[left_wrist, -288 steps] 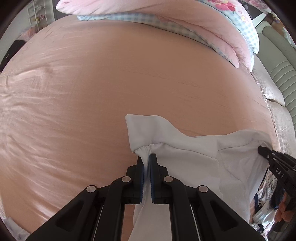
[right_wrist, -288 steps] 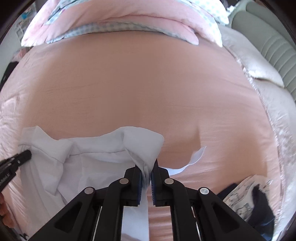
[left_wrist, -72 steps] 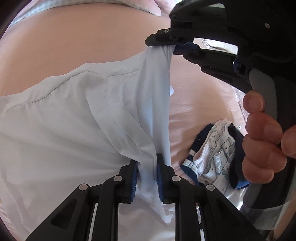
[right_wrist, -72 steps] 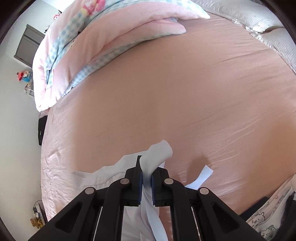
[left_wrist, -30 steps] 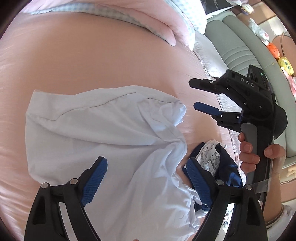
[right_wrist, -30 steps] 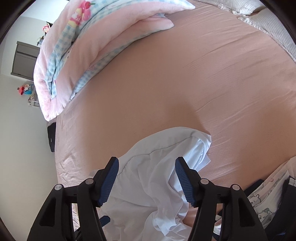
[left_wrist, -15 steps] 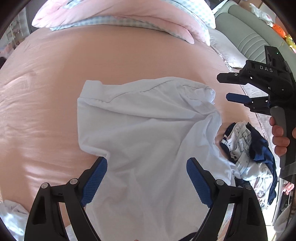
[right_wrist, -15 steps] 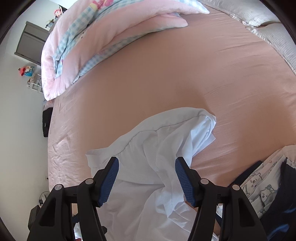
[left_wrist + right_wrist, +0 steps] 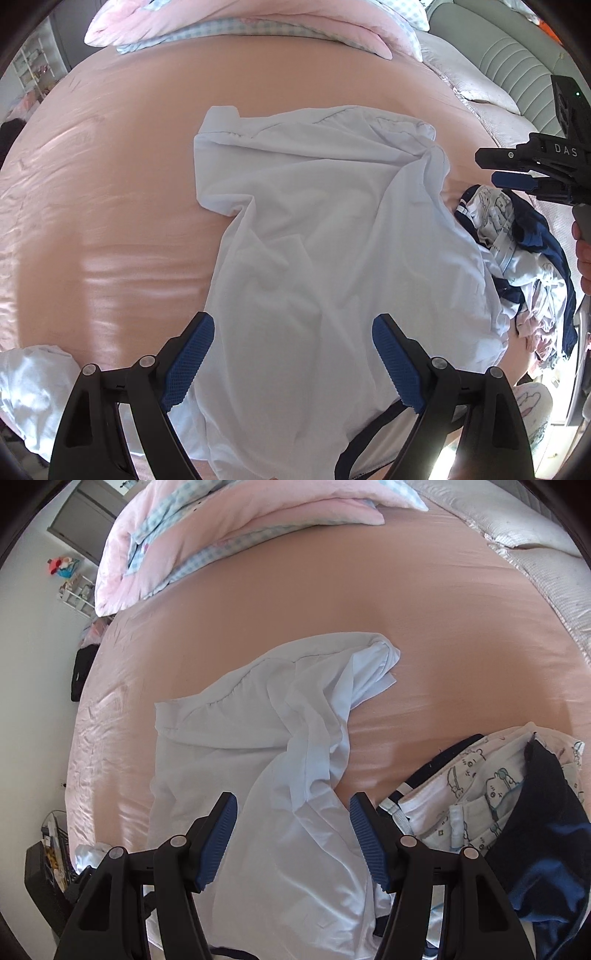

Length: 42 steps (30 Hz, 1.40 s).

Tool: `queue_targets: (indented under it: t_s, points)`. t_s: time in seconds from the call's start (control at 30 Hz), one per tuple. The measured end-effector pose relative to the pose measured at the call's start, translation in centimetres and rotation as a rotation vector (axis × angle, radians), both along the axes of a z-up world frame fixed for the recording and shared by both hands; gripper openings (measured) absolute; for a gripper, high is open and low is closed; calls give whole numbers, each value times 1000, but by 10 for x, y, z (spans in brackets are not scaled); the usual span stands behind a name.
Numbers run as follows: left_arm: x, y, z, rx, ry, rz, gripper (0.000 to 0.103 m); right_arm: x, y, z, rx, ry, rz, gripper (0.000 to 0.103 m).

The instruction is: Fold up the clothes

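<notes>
Right hand-held gripper (image 9: 517,168) – stamped "DAS" – hangs open beside the white shirt (image 9: 332,240)

A bedroom in a home is showing here. A wide bed (image 9: 424,602) covered in a pink sheet is filling both views, with a pink and blue checked quilt (image 9: 236,520) lying bundled at its far side. A padded grey-green headboard (image 9: 517,62) is running along one edge. Loose clothes (image 9: 498,797) are lying heaped on the sheet, and a small shelf with toys (image 9: 70,579) is standing against the white wall.
</notes>
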<state>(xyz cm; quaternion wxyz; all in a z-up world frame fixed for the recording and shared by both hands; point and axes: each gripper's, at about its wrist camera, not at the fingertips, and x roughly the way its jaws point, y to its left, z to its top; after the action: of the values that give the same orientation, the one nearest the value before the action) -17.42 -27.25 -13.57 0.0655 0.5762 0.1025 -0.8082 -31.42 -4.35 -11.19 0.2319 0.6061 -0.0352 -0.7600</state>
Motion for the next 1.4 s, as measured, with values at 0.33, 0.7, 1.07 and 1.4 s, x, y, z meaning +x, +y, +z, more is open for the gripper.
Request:
queue_targets:
  t_s: [0.33, 0.7, 1.07, 1.4]
  points:
    - [37, 38, -7, -179, -6, -68, 88, 109, -37, 7, 328, 215, 335, 63]
    - [73, 65, -18, -272, -18, -84, 88, 191, -27, -33, 442, 282, 436, 63]
    - [116, 89, -18, -315, 18, -37, 88, 231, -2, -52, 386, 255, 352, 63]
    - [124, 101, -33, -374, 3, -22, 88, 248, 12, -66, 441, 308, 284, 63]
